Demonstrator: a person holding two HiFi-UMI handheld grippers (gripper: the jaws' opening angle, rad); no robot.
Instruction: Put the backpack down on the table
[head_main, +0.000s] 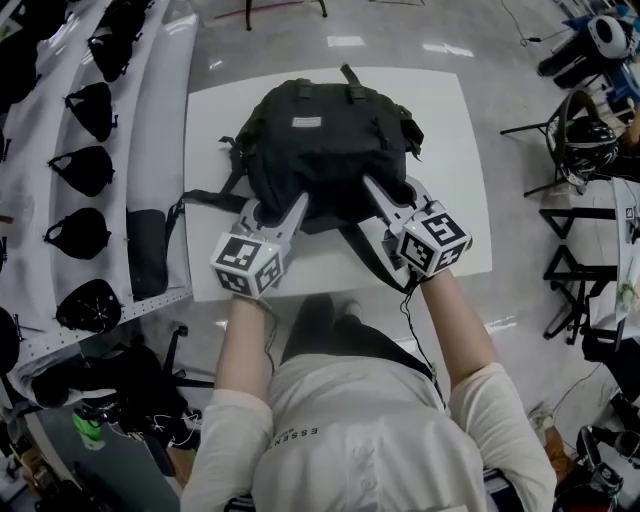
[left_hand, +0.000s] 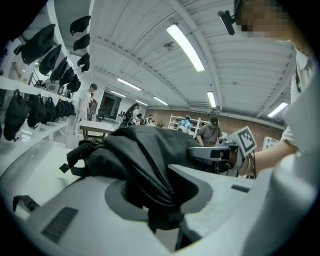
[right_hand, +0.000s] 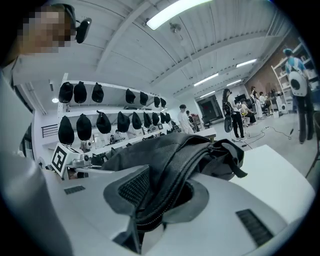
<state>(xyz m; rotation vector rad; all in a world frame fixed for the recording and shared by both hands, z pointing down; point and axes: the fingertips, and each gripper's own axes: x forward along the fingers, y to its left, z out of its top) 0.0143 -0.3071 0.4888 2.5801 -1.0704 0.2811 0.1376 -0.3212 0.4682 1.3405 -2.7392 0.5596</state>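
While the backpack (head_main: 320, 140) lies on the white table (head_main: 455, 120) at the middle of the frame, both claws hold its near edge. At the bag's lower left, the left gripper (head_main: 278, 208) has its jaws closed on a fold of black fabric. At lower right, the right gripper (head_main: 392, 195) is clamped on a padded strap (right_hand: 170, 175). Black caps (head_main: 85, 170) line the frame's left edge.
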